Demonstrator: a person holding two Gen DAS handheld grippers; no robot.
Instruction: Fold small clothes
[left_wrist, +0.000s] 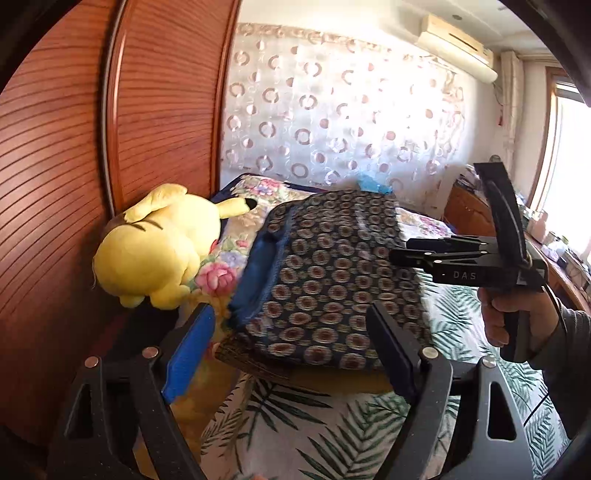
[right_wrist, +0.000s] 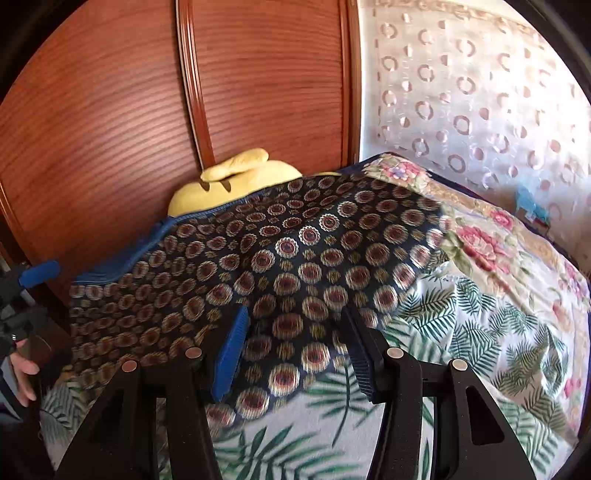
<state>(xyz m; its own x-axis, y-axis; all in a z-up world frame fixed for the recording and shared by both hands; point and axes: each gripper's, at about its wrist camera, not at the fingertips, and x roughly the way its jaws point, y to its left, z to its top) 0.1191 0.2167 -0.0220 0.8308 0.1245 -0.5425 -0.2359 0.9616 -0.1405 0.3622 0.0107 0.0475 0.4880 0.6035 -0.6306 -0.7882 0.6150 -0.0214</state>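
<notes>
Garment of dark, medallion-printed cloth with a blue edge lies folded on the bed, on a leaf-print sheet, a floral quilt beyond it. We see our left gripper with fingers spread wide, one on either side of the cloth's near edge — neither pad presses on it. Our right gripper stands about half open above the near edge of the garment, its blue pads apart, and nothing is pinched between them. In the left wrist view the right gripper also shows side-on at the right edge, held by a hand in a grey sleeve; in the right wrist view a blue pad of the left gripper shows at the far left edge. A yellow plush toy lies just beside the garment's blue edge, against a wooden wardrobe. A patterned curtain hangs behind the bed.
</notes>
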